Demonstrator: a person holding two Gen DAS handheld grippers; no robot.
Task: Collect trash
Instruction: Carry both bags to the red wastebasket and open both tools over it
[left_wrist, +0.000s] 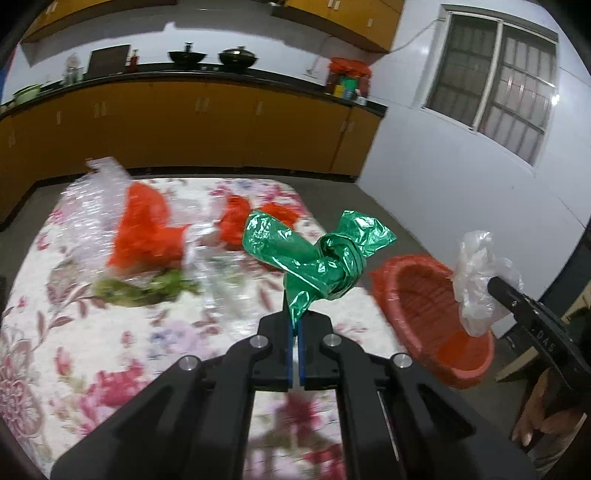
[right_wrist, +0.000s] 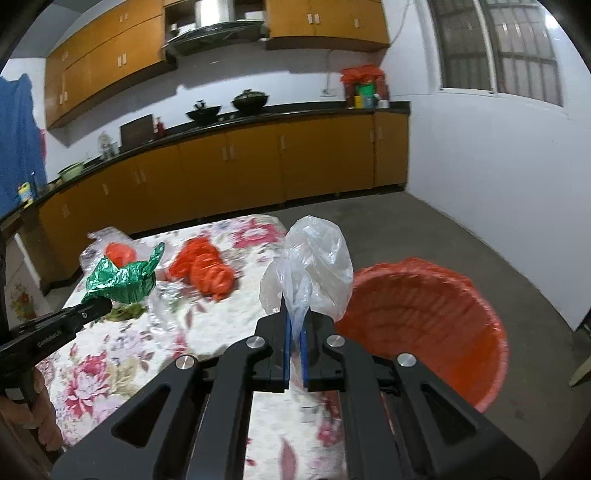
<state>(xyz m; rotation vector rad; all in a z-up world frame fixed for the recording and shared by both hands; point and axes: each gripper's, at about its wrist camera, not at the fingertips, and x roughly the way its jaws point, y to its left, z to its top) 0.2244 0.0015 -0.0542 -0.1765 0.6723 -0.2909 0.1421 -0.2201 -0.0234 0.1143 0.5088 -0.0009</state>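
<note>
My right gripper (right_wrist: 294, 325) pinches the clear bag (right_wrist: 314, 269), left gripper (left_wrist: 295, 325) the green bag (left_wrist: 317, 254) — red bin (right_wrist: 436, 314) lies right, nearer my right.

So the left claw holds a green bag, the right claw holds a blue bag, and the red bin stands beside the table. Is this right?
Not quite: the bag in the right claw is clear, not blue, as the right wrist view shows; only the claw's pads are blue. The rest holds: the left claw holds the green bag, and the red bin stands beside the table.
</note>
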